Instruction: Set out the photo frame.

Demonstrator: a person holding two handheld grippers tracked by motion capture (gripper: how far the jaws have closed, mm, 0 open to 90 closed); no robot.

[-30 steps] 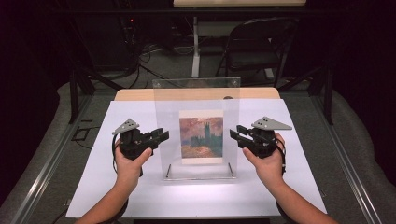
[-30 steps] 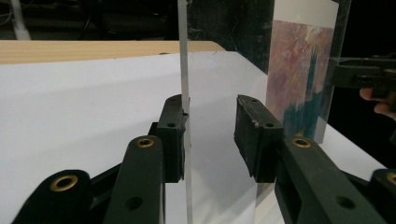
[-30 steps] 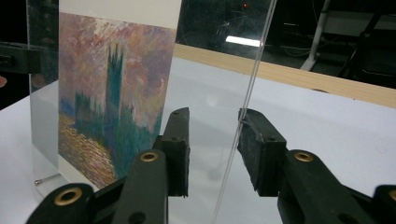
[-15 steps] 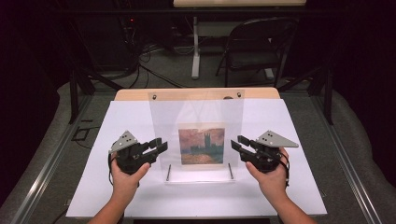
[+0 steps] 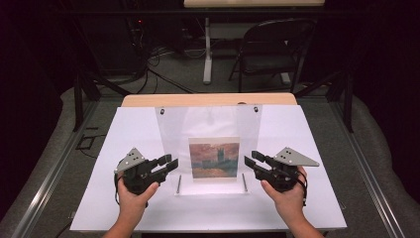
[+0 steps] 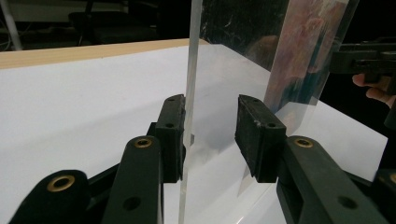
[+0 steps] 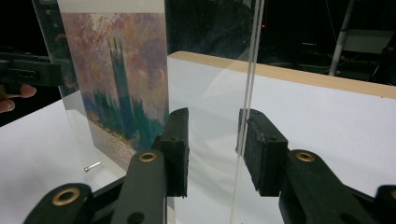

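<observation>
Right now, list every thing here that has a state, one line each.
Acrylic frame: upright on the table, between both grippers.
Painting print: inside the frame, upright.
Left gripper: open, jaws astride the frame's edge.
Right gripper: open, jaws astride the opposite edge.
Metal pins: lying flat on the base.

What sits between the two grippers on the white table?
In the high view, the clear acrylic frame with its painting print stands upright between the left gripper and right gripper.
</observation>
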